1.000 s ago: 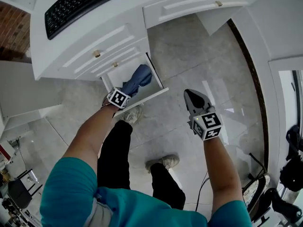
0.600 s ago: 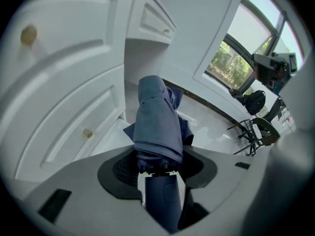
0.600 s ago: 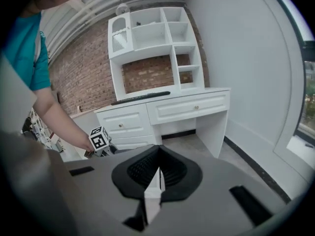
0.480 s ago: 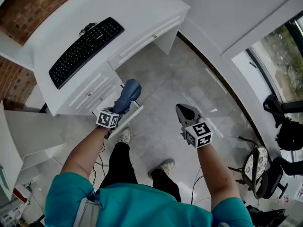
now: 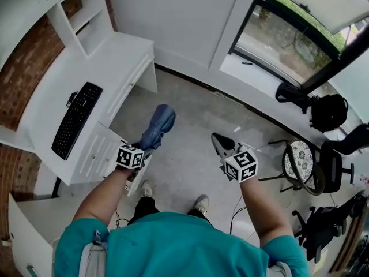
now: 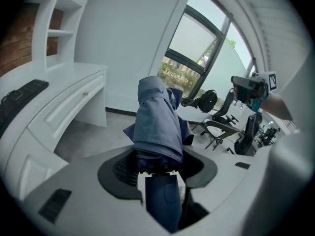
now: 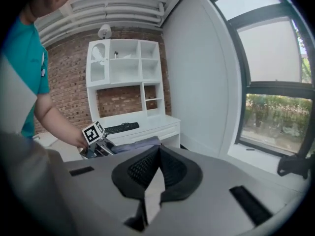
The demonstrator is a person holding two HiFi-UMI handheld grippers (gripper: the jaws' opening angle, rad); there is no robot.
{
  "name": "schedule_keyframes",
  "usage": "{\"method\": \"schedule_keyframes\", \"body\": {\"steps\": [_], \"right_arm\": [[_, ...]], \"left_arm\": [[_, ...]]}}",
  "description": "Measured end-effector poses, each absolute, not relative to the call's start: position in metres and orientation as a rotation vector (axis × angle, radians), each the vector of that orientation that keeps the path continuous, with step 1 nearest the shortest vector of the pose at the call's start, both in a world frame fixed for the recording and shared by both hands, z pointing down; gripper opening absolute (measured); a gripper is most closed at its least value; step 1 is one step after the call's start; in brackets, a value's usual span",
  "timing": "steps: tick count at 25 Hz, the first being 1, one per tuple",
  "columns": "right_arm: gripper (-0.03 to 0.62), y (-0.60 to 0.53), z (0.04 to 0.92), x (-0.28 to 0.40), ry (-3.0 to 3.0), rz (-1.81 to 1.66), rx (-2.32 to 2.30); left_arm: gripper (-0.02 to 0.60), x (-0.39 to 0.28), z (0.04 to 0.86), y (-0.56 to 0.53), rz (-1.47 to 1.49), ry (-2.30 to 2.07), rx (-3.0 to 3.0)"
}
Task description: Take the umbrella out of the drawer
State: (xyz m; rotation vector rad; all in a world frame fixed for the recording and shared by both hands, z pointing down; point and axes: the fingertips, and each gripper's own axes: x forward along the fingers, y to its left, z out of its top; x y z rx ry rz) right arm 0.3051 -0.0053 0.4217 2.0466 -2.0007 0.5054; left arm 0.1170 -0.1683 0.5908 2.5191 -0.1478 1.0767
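A folded blue umbrella (image 5: 157, 127) is clamped at its handle end in my left gripper (image 5: 144, 147), high above the floor. In the left gripper view the umbrella (image 6: 157, 127) rises straight out from between the jaws of that gripper (image 6: 157, 170), its fabric bunched over the dark handle. A sliver of the open white drawer (image 5: 136, 179) shows under my left hand. My right gripper (image 5: 219, 143) hangs in the air to the right, shut (image 7: 159, 149) with nothing in it. From there the left gripper (image 7: 101, 145) and umbrella (image 7: 140, 142) are seen.
A white desk (image 5: 109, 74) with a black keyboard (image 5: 76, 120) and shelves stands at the left. A patterned stool (image 5: 300, 159), office chairs (image 5: 340, 154) and a black backpack (image 5: 328, 111) stand by the window at the right. Grey tiled floor (image 5: 190, 120) lies below.
Both grippers have risen well above the floor. The umbrella has come up out of the drawer with the left gripper, and the head view now takes in much more of the room.
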Motion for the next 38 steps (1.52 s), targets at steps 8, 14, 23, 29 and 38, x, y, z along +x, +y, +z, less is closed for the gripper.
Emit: {"method": "schedule_keyframes", "body": {"steps": [8,14,23,29,38], "right_arm": [[0.021,0.112,0.315,0.347,-1.825,0.508,2.31],[0.021,0.176,0.242,0.359,-1.759,0.446,2.466],[0.021,0.184,0.143,0.364,-1.786,0.298,2.56],[0.021,0.174,0.09,0.362,-1.82,0.213,2.566],[0.021,0.159,0.058,0.367,-1.802,0.155,2.566]], "left_arm": [[0.216,0.21,0.443,-0.082,0.884,0.222,2.638],[0.216,0.258,0.322,-0.046,0.603,0.397,2.673],[0.216,0.281,0.167,-0.03,0.246,0.566,2.746],[0.216,0.276,0.102,-0.033,0.064,0.602,2.758],[0.216,0.275,0.053,-0.039,-0.074,0.61,2.79]]}}
